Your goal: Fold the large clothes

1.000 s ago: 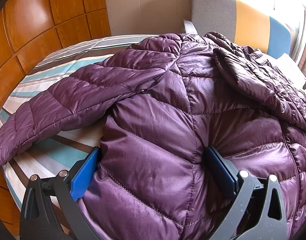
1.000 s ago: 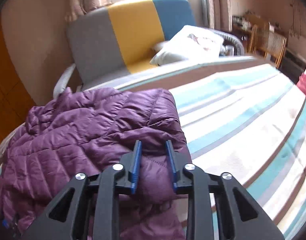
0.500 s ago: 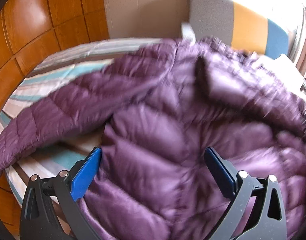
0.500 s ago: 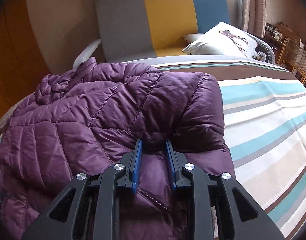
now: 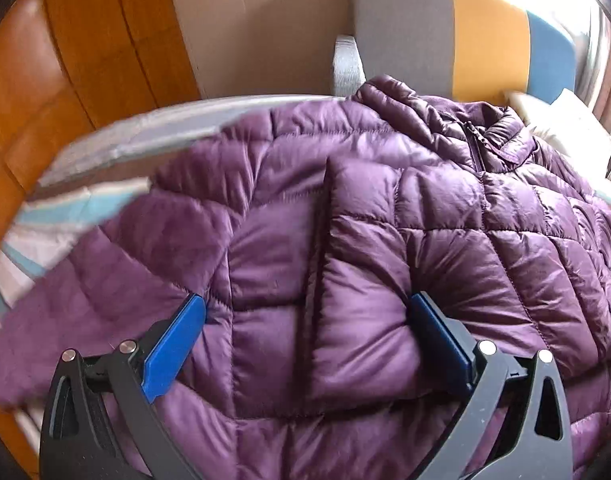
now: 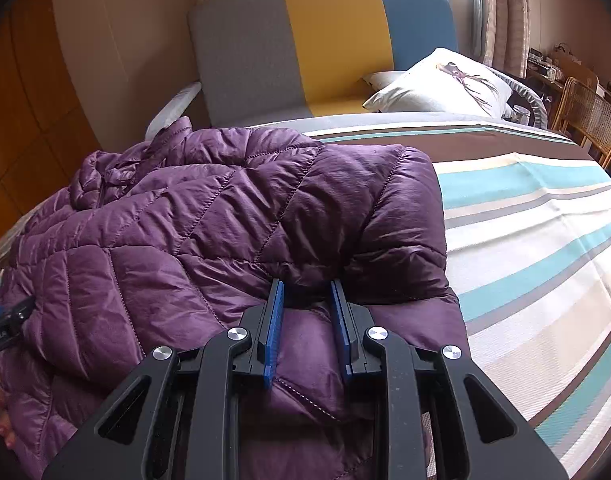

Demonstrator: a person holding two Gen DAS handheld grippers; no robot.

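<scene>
A purple quilted puffer jacket (image 5: 385, 220) lies spread on the striped bed (image 5: 45, 216), its collar and zip at the far right. My left gripper (image 5: 305, 316) stands wide, its blue pads pressed into a thick bunch of the jacket that includes a folded flap edge. A sleeve trails blurred at the lower left. In the right wrist view the jacket (image 6: 225, 220) has its right side folded over. My right gripper (image 6: 307, 304) is shut on a narrow pinch of that fold near the hem. The tip of the left gripper (image 6: 5, 320) shows at the left edge.
The striped sheet (image 6: 525, 260) stretches bare to the right of the jacket. Behind the bed stands a grey, yellow and blue sofa (image 6: 325, 40) with a white pillow (image 6: 445, 80). Wooden wall panels (image 5: 65, 80) rise at the left, and a rattan chair (image 6: 593, 120) stands far right.
My left gripper has swept sideways with its bunch of jacket, so the collar and a folded flap now lie ahead of it. The right gripper's view rolled level, then held still.
</scene>
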